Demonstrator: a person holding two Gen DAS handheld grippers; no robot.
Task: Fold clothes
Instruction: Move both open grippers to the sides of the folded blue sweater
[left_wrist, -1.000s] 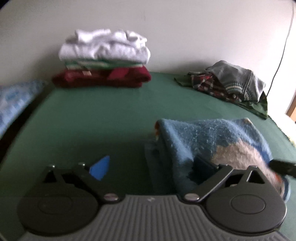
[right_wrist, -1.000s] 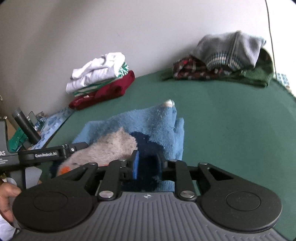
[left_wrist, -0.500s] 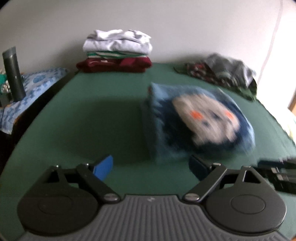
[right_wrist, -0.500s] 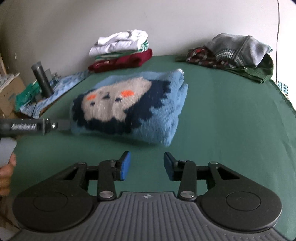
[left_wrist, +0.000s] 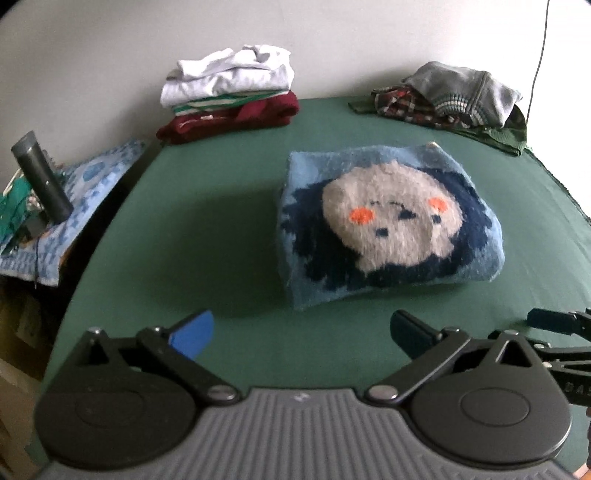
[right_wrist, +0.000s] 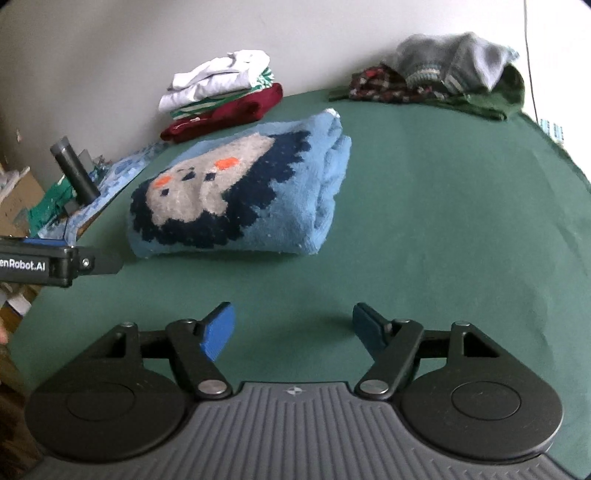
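Left wrist view: the left hand-held gripper (left_wrist: 301, 334) hangs over the green table (left_wrist: 207, 206) with its jaws wide apart and nothing between them. Ahead lies a blue sweater (left_wrist: 388, 225) with a pale knitted face, folded into a thick packet near the middle of the table, clear of both grippers. At the far edge, a neat stack of folded clothes (left_wrist: 229, 99) sits by the wall; well apart to the right is a loose heap of clothes (left_wrist: 454, 99), rumpled and unfolded.

Right wrist view: the right hand-held gripper (right_wrist: 293, 325) also stands spread and empty, just short of the sweater (right_wrist: 236, 195), whose layered open edges show along its right side. The left gripper's tip pokes in at the left edge.

The sweater looks soft, bulky and fuzzy, likely light but prone to slumping open; it would probably carry best pinched through all layers at two opposite edges, one gripper each. The scene fits a fold just finished on this piece, with the heap left to do
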